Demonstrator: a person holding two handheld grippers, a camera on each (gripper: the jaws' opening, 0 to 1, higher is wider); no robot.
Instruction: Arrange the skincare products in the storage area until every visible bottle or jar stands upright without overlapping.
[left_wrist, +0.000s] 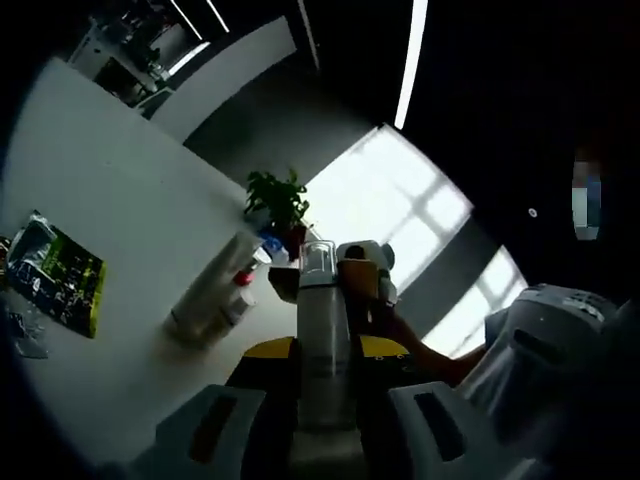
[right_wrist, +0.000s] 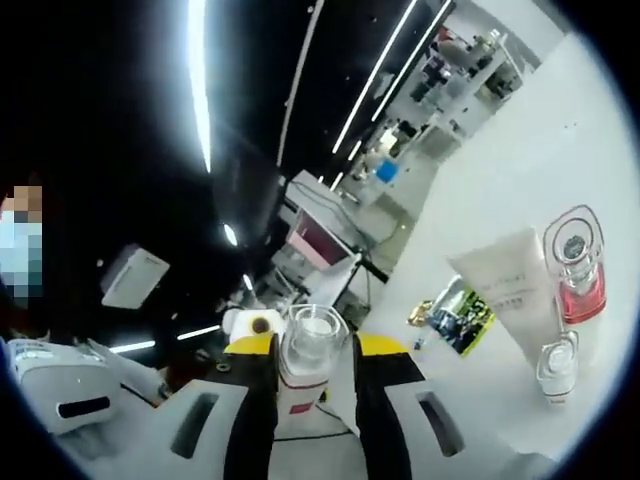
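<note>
My left gripper (left_wrist: 325, 352) is shut on a tall grey-white bottle (left_wrist: 322, 310) with a clear cap, held upright between the jaws above the white table (left_wrist: 120, 200). My right gripper (right_wrist: 315, 350) is shut on a smaller bottle (right_wrist: 305, 375) with a clear cap and a red label. On the table lie a white tube (right_wrist: 510, 285) and, beside it, a pink bottle (right_wrist: 575, 270) and a small clear bottle (right_wrist: 556, 368). The left gripper view has the tube (left_wrist: 208, 292) and a red-marked bottle (left_wrist: 243, 280) to the left of my held bottle. The right gripper (left_wrist: 365, 268) shows just behind that bottle.
A green printed packet (left_wrist: 62, 275) lies near the table's edge, also seen as a packet (right_wrist: 460, 315) past the tube. A potted plant (left_wrist: 280, 200) stands at the table's far side. A person's arm (left_wrist: 440, 362) and a white device (left_wrist: 545, 335) are close on the right.
</note>
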